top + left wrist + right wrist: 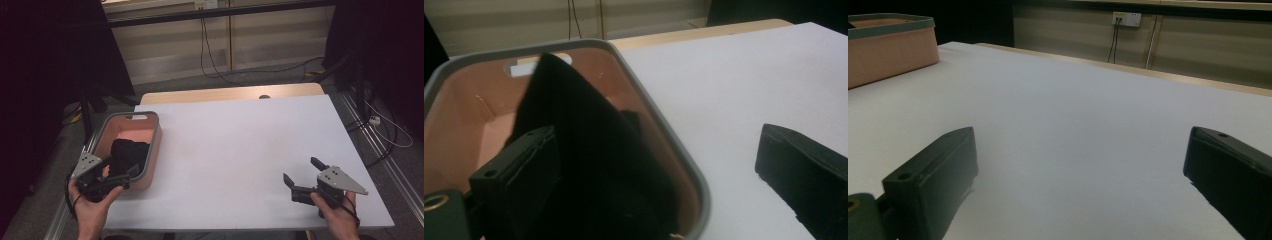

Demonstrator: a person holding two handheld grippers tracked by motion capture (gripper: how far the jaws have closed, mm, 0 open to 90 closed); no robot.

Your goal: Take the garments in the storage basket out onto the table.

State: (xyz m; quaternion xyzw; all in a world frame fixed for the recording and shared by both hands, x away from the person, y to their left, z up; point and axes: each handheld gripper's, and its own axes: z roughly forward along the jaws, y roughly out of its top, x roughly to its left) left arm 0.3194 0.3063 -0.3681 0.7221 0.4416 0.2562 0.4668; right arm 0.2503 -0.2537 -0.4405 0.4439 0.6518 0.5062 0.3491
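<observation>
One black cloth (589, 150) lay bunched inside the pink bin (154, 145), which sat at the near-left corner of the tabletop (240, 150). In the left gripper view the cloth rose to a peak near the bin's far wall, close under the handle slot. The left hand-held gripper (117, 175) stood with jaws spread wide, one jaw inside the bin against the cloth, the other outside over the bare white top, so the bin's right wall with its grey rim sat between them. Whether the inner jaw actually pressed the cloth could not be told. Judged from this, the cloth was already in the bin and the work looked either nearly finished or just about to start with a pull-out; nothing else lay on the tabletop to handle.

The right hand-held gripper (299, 176) rested low at the near-right, jaws wide apart, gripping nothing, well apart from the bin.

Room: the whole middle and far part of the tabletop was bare and free for moving. The bin sat close to the left and near edges, so little margin there. The right hand (336, 207) was near the front-right corner. Beyond the far edge a wooden strip showed, then floor with cables.
</observation>
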